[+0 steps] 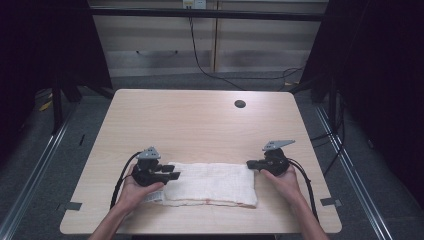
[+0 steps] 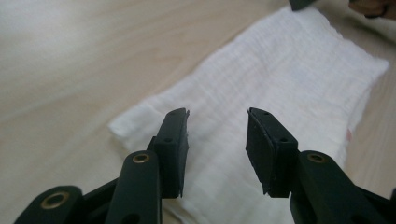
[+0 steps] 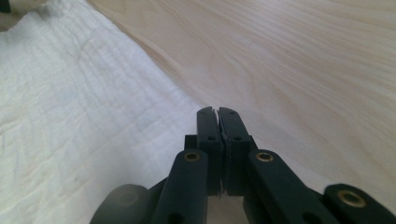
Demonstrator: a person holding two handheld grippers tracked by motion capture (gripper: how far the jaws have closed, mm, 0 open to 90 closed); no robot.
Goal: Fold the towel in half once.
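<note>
- The folded white towel lies flat near the counter's near edge, between both hands.
- The left gripper hovers over the towel's left end with jaws apart, gripping nothing; closing there could pinch only the top layer and unfold the stack.
- The right gripper sits at the towel's right edge, jaws together with no cloth visibly between them; a pull would likely slip off or drag the towel askew.

- One folded white cloth.
- Two hand-held grippers: the left hand-held gripper and the right hand-held gripper.
- One worktop, with one dark round hole.
</note>
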